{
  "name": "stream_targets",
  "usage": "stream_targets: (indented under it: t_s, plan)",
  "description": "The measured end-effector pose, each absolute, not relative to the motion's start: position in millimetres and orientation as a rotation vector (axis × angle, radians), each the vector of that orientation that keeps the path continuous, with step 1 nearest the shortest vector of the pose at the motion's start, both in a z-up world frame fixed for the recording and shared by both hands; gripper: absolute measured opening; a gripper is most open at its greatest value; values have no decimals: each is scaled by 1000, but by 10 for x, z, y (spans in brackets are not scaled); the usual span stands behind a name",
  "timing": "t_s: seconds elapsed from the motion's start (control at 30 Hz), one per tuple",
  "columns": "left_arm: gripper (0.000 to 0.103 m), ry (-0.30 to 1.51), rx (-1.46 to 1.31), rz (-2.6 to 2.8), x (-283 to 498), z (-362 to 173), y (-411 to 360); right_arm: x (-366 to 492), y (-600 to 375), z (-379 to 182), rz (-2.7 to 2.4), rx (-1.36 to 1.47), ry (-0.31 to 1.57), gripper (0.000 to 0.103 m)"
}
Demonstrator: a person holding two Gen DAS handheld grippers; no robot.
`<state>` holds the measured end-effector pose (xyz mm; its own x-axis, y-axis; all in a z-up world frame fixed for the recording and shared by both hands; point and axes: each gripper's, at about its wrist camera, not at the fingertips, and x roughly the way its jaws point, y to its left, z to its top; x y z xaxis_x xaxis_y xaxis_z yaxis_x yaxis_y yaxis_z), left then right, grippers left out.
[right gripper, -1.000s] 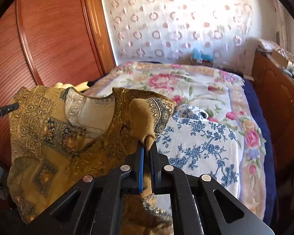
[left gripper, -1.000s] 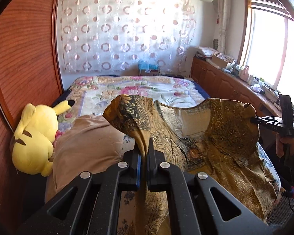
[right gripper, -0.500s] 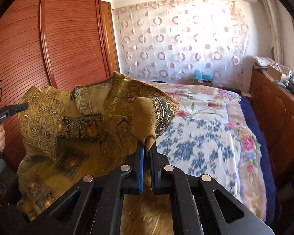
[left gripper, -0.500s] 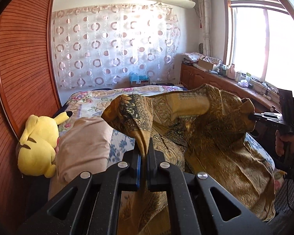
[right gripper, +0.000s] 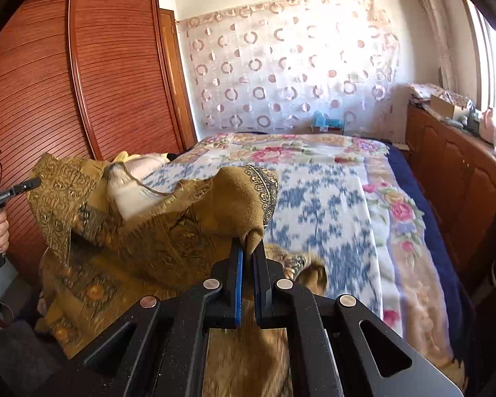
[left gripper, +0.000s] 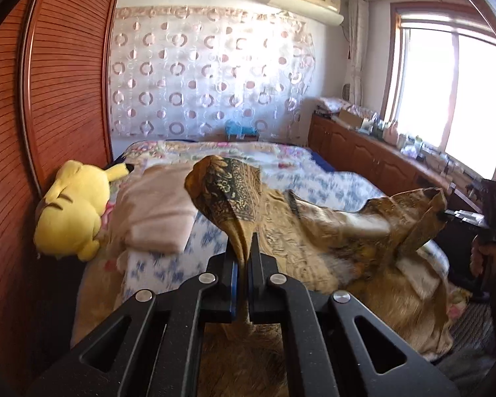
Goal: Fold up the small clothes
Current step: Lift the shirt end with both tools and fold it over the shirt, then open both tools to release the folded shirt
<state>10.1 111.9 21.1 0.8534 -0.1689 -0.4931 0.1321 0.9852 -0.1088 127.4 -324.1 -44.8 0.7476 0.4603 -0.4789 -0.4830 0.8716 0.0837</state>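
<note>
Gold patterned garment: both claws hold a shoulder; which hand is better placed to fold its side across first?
Left, narrowly. The left claw grips the gold patterned garment on the side crowded by the beige folded cloth, so folding inward moves away from it. The right claw has open bedspread beside it.
</note>
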Motion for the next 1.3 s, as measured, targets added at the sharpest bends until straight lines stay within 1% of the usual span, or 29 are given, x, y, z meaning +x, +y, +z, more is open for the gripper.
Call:
stream_targets:
  t_s: [0.27, 0.4, 0.53, 0.57, 0.6, 0.67, 0.7, 0.77, 0.8, 0.83, 0.87, 0.9, 0.93, 0.97, 1.03, 1.2, 1.3]
  plan:
    - [5, 616, -121, -146, -177, -225, 1311, 1062, -3317, -712, 526, -74, 568, 5]
    - [5, 678, -74, -153, -217, -446, 1277, 994, -3361, -817, 523, -81, 598, 5]
    - [5, 711, -58, -158, -199, -544, 1263, 1036, -3337, -871, 506, -97, 651, 5]
    - [9, 716, -60, -159, -195, -555, 1269, 1051, -3326, -867, 503, -98, 658, 5]
    - [16, 716, -60, -157, -205, -557, 1273, 1058, -3309, -841, 504, -100, 660, 5]
    - [25, 709, -63, -159, -219, -526, 1291, 1075, -3277, -781, 509, -107, 658, 5]
    - [32, 702, -66, -162, -244, -497, 1294, 1058, -3256, -733, 510, -117, 655, 9]
    - [43, 671, -72, -171, -282, -414, 1331, 1030, -3233, -657, 518, -128, 643, 10]
    - [47, 657, -73, -176, -286, -362, 1344, 997, -3241, -633, 525, -129, 633, 11]
    - [51, 641, -73, -180, -299, -314, 1356, 967, -3244, -584, 526, -131, 624, 14]
    - [62, 630, -73, -181, -299, -274, 1375, 943, -3250, -526, 525, -132, 612, 16]
    - [70, 614, -73, -182, -297, -227, 1392, 927, -3271, -486, 524, -131, 600, 21]
    - [73, 600, -76, -181, -286, -181, 1411, 912, -3282, -442, 522, -129, 590, 26]
    - [78, 592, -80, -184, -262, -143, 1428, 904, -3302, -381, 518, -125, 577, 29]
    - [79, 586, -78, -185, -184, -85, 1448, 878, -3361, -309, 507, -118, 552, 43]
    - [79, 587, -63, -146, 187, -31, 1527, 990, -3438, -216, 461, -113, 520, 51]
    - [79, 627, -68, -134, 467, -77, 1596, 1173, -3389, -283, 452, -104, 527, 53]
